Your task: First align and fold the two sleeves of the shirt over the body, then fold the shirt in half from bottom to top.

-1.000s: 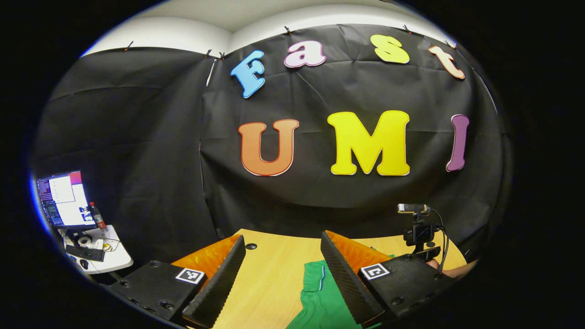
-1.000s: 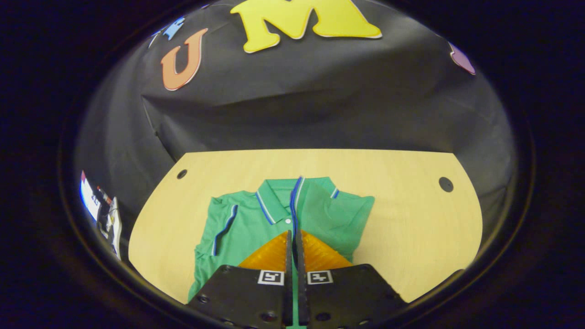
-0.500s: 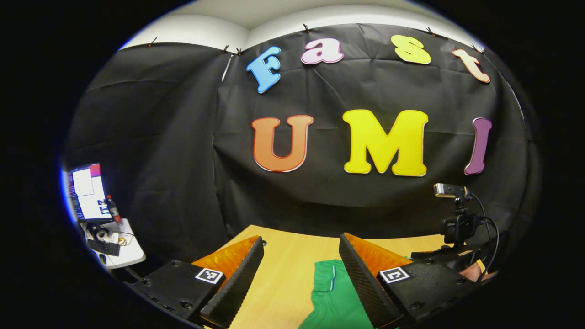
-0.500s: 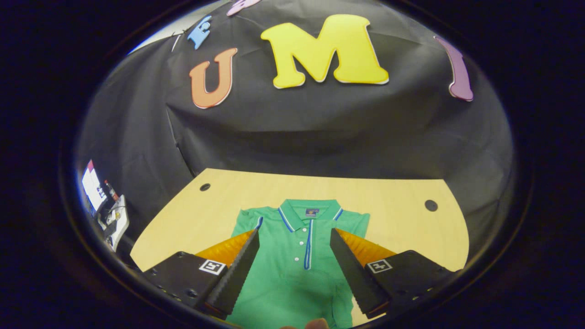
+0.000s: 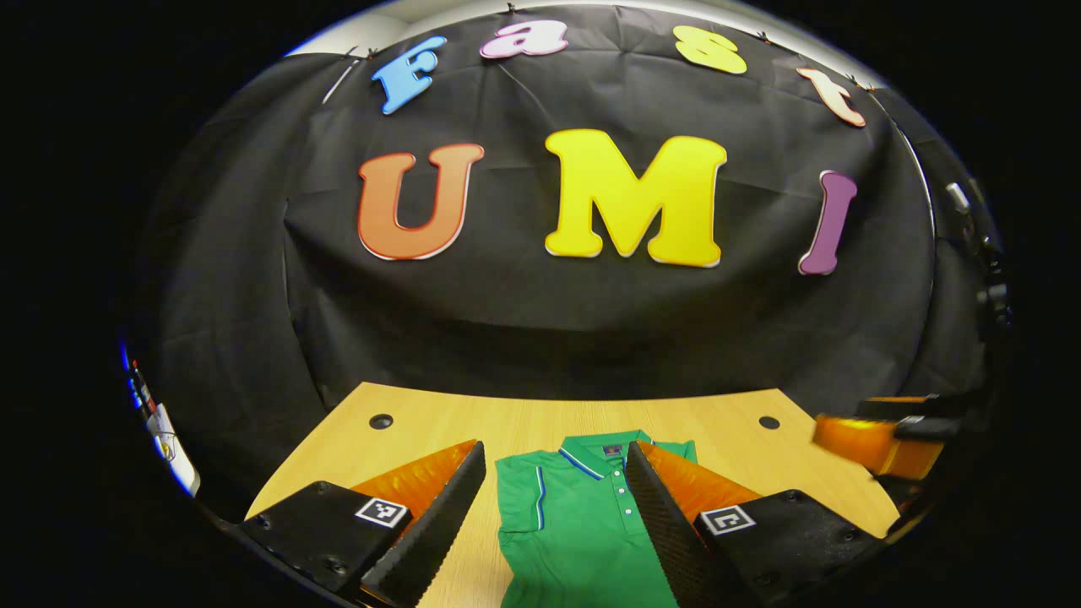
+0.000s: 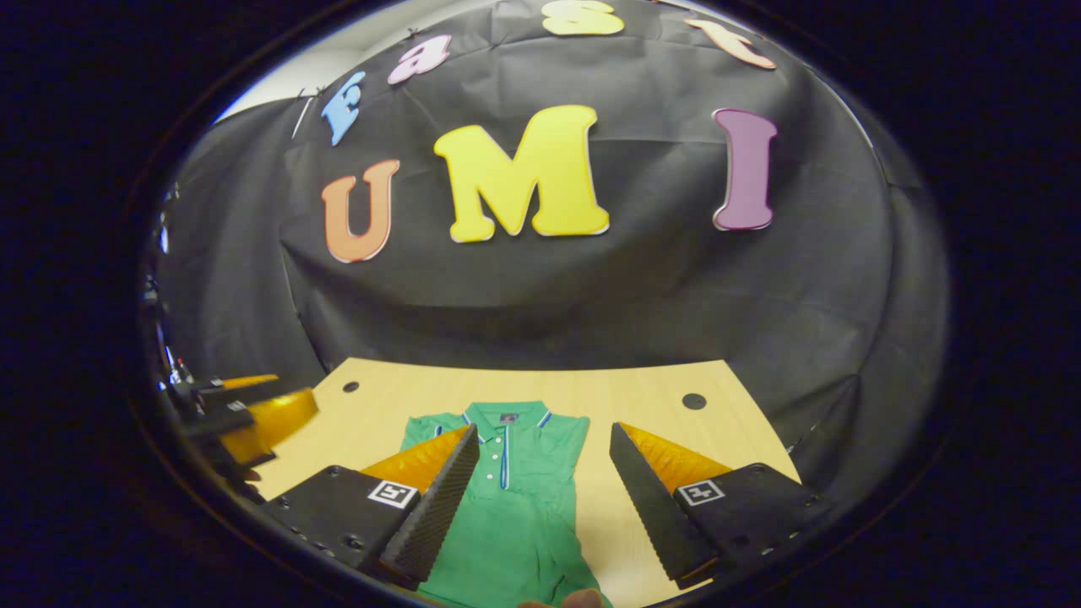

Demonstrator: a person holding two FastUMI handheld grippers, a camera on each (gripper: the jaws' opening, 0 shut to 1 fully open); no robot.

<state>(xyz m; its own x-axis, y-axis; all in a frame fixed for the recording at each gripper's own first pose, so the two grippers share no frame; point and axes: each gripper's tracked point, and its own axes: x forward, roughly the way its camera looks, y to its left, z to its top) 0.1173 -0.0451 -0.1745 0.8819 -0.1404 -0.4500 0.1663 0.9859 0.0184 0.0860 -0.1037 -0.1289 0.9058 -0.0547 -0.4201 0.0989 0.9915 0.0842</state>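
A green polo shirt (image 5: 583, 532) with blue-trimmed collar lies flat on the wooden table (image 5: 473, 426), collar toward the wall. Both sleeves are folded in over the body, making a narrow shape. My left gripper (image 5: 555, 447) hovers open above the shirt's upper part, nothing between its fingers. In the right gripper view the shirt (image 6: 515, 507) lies below my right gripper (image 6: 544, 431), which is open and holds nothing. The right gripper (image 5: 878, 439) appears blurred at the far right of the left gripper view. The left gripper (image 6: 253, 414) shows at the left edge of the right gripper view.
The table has a round cable hole near each far corner (image 5: 381, 420) (image 5: 768, 421) (image 6: 693, 400). Black cloth wall stands just behind the table. A small side desk (image 5: 169, 439) sits far left. A fingertip (image 6: 583, 598) peeks in at the bottom edge.
The right gripper, shut over the shirt a second ago, has opened and pulled back. The left gripper has swung round to face the shirt. The right sleeve now lies folded on the body.
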